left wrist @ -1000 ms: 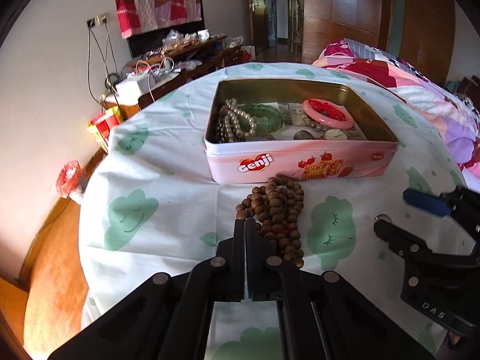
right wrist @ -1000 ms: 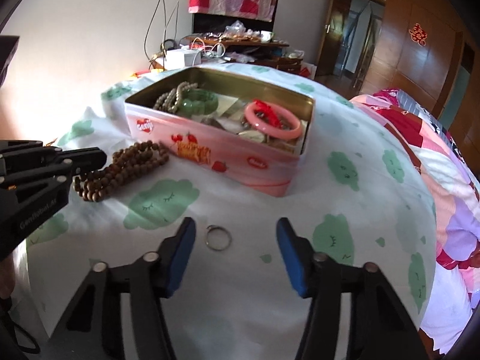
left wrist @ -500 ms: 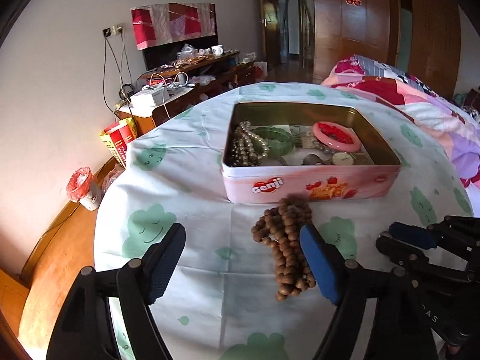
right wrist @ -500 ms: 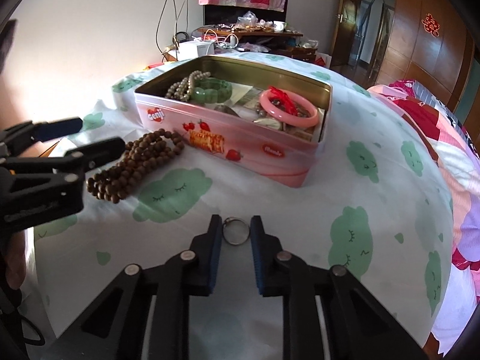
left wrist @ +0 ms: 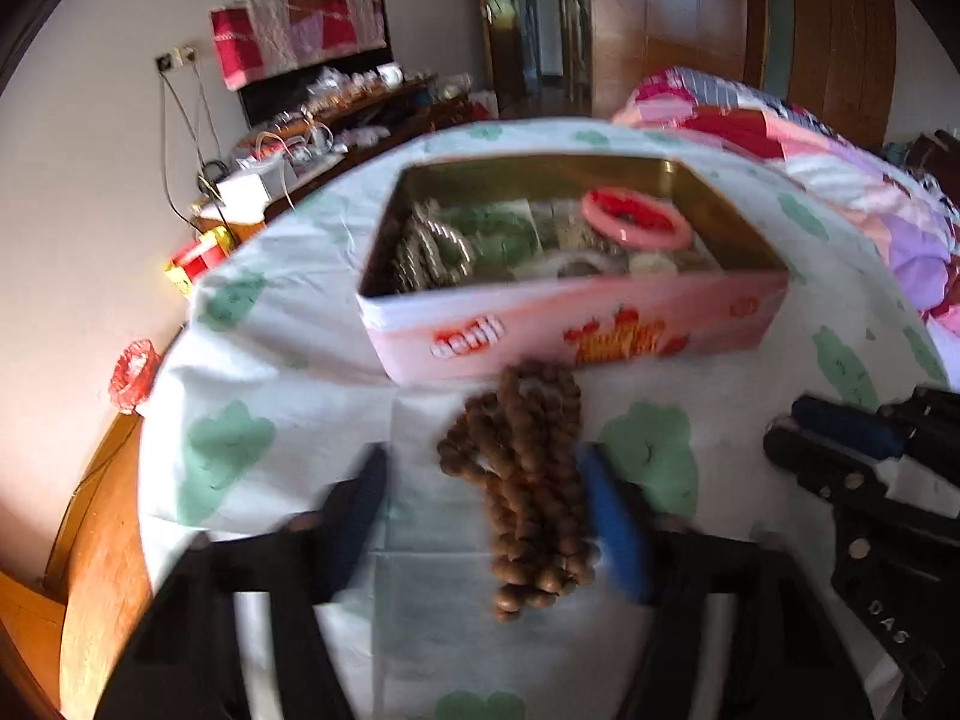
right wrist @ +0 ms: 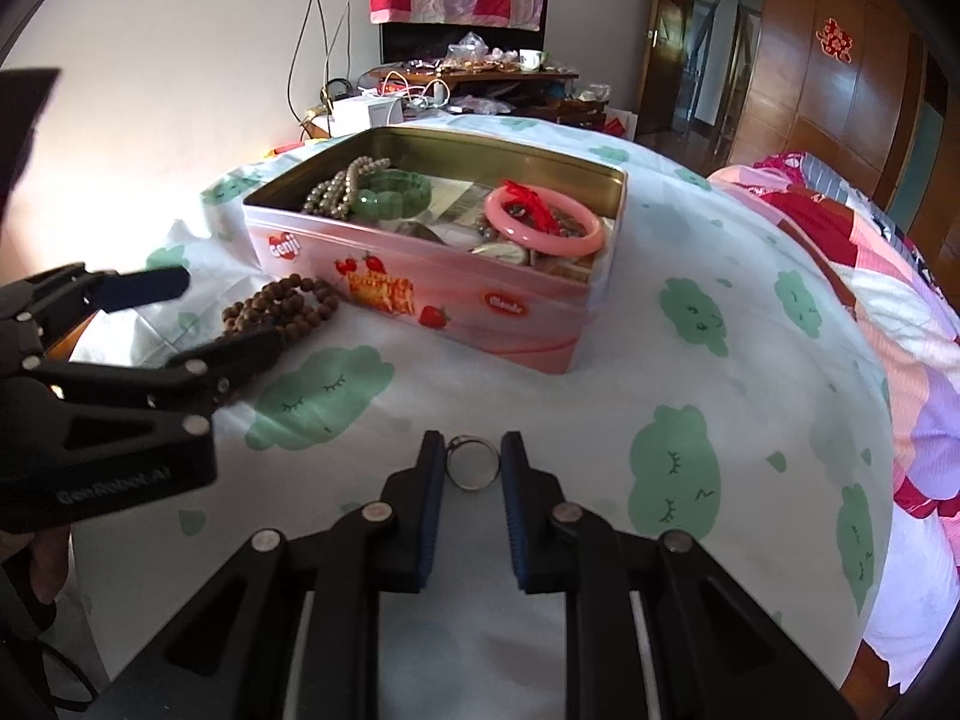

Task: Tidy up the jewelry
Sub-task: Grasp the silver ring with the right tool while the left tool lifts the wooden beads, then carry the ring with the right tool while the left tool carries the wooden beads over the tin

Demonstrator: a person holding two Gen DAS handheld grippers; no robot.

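A string of brown wooden beads (left wrist: pixel 522 480) lies on the cloth in front of the pink tin (left wrist: pixel 570 330). My left gripper (left wrist: pixel 483 504) straddles the beads and its jaws are closing. The blue right pad touches the beads and the left pad stands apart from them. In the right wrist view my right gripper (right wrist: pixel 473 465) is shut on a small silver ring (right wrist: pixel 473 463) lying on the cloth, a pad on each side. The tin (right wrist: pixel 420 276) holds a pink bangle (right wrist: pixel 543 222), a green bracelet (right wrist: pixel 393 195) and pearl beads (right wrist: pixel 339 186).
The round table (right wrist: pixel 690 360) wears a white cloth with green cloud prints. A bed with a pink quilt (right wrist: pixel 840 252) is at the right. A cluttered desk (right wrist: pixel 468 78) stands behind by the wall, and wooden floor (left wrist: pixel 102 510) shows at the left.
My left gripper went from shut to wide open, then moved forward over the beads with its jaws narrowing. My right gripper closed from open onto the ring.
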